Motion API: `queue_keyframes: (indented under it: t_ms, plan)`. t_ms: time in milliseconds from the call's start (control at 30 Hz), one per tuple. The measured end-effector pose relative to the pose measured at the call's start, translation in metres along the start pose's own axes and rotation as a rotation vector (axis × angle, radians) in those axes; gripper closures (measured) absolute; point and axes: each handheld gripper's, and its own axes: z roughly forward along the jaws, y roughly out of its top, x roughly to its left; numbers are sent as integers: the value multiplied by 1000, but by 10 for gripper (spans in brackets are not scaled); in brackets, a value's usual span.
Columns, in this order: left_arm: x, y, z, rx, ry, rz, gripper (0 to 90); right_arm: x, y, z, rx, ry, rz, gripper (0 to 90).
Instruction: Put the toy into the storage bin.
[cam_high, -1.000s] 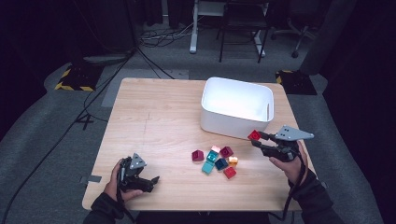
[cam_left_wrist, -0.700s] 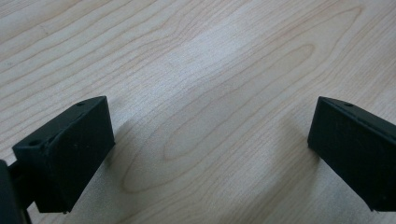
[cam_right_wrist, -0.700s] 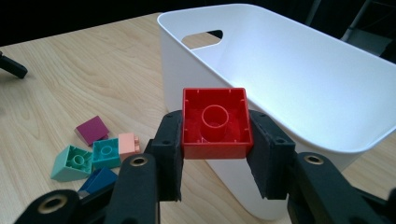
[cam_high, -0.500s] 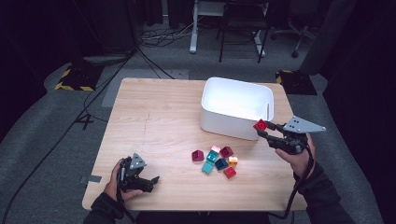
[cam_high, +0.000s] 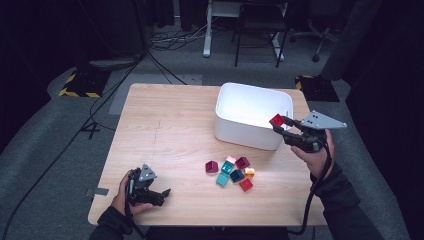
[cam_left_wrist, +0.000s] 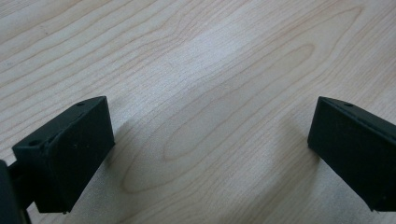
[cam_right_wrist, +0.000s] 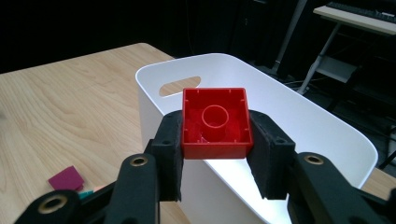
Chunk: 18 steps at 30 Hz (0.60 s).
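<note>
Wooden table (cam_high: 170, 135) carries a white bin (cam_high: 252, 116) at the far right and a loose cluster of small blocks (cam_high: 231, 172) on the near side of it; right gripper (cam_high: 283, 127) is closed on a red block (cam_high: 276, 120), jaws pinching two opposite sides, hollow underside facing the camera in the right gripper view (cam_right_wrist: 215, 122); block sits at the bin's near-right rim, seemingly just over the edge — not clearly past it. Step in hand looks like dropping the block in; to do it well I'd carry it further toward the bin's middle so it clears the rim, keep it low so it doesn't bounce out, then open the jaws fully and pull straight back without clipping the wall. Left gripper (cam_high: 152, 192) rests at the near-left corner, well apart from everything; jaws spread wide over bare wood in the left gripper view (cam_left_wrist: 210, 140), holding nothing. Hard to read: bin floor is washed out white, so contents can't be told; cluster blocks touch and overlap — exact count uncertain; block's stud side is hidden.
</note>
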Motion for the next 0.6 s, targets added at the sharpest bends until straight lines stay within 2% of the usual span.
queue_keyframes:
  t_ms: [100,200,367,467,600]
  plan:
    - [0,0,0,1,-1,0,6,-2,5,6,9,2,35,593]
    - [0,0,0,0,-1,-2,6,-3,10,11,14,1,47,593]
    - [0,0,0,0,0,-2,6,-4,16,23,29,-18,52,593]
    - [0,0,0,0,-1,-2,6,-6,15,30,40,-38,36,593]
    - [0,0,0,0,0,0,6,-12,12,39,62,-48,62,593]
